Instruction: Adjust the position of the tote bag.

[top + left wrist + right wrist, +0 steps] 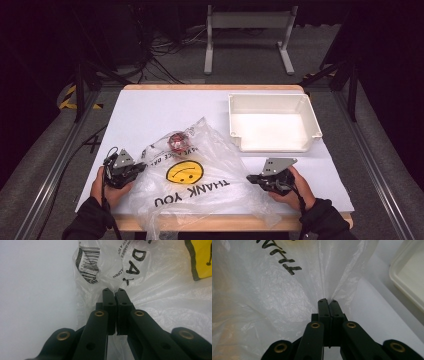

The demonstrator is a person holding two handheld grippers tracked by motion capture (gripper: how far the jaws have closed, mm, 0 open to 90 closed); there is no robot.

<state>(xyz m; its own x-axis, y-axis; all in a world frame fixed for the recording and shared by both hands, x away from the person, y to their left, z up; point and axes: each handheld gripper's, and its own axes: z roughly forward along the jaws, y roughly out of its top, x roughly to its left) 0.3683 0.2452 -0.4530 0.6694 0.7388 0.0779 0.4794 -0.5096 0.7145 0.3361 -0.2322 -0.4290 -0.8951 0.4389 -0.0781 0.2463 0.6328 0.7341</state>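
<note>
A clear plastic bag (pixel 200 175) with a yellow smiley face and "THANK YOU" print lies crumpled on the white table, and a small red-and-dark object (pixel 176 141) sits inside it near the far end. My left gripper (pixel 141 167) is shut on the bag's left edge; in the left gripper view its jaws (pixel 114 293) pinch the film beside a barcode print (pixel 88 265). At the bag's right edge my right gripper (pixel 251 179) is shut too, and the right gripper view shows its jaws (pixel 327 301) pressed together on a gathered fold of the bag (pixel 287 290).
An empty white plastic bin (pixel 272 122) stands at the back right of the table, its rim (pixel 409 277) near my right gripper. The table's wooden front edge (pixel 235 222) runs under the bag. Metal stands and cables lie on the floor beyond.
</note>
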